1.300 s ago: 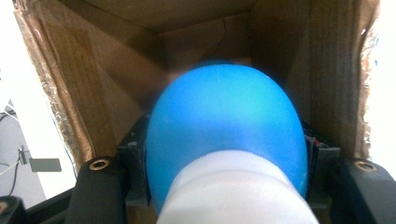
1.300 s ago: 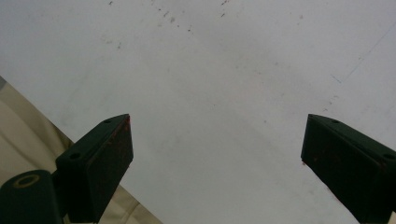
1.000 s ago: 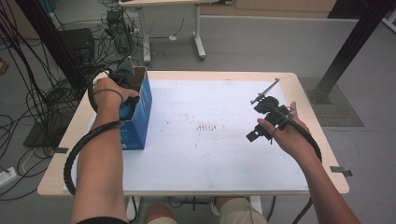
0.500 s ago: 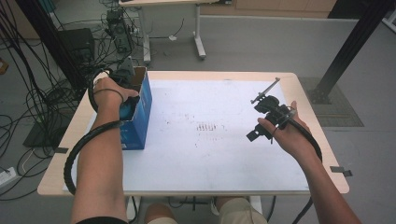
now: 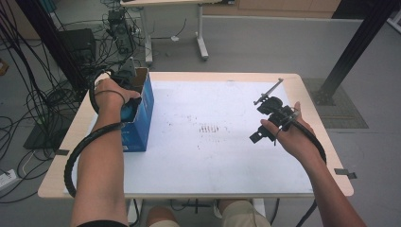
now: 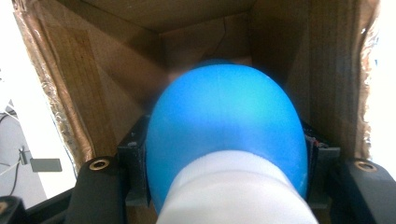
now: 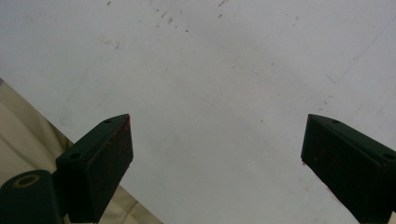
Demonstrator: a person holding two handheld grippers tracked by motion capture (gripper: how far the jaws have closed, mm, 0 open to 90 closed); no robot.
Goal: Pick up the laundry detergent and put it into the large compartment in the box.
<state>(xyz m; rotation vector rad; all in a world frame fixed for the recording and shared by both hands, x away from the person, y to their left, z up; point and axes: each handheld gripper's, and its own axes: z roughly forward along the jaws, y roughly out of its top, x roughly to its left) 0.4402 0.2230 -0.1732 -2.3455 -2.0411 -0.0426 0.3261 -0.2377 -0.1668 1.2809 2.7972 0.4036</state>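
High view overhead facing forward-down, claw views close, sharing white table (image 5: 213, 156)

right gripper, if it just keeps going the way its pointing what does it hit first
Most likely the bare white table surface: the right gripper is open and empty, and its own view shows nothing else ahead of it. How far off the surface lies is unclear.

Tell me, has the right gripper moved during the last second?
No. In the high view the right gripper sits at the same spot above the white table, equally far from its right edge as before, jaws open.
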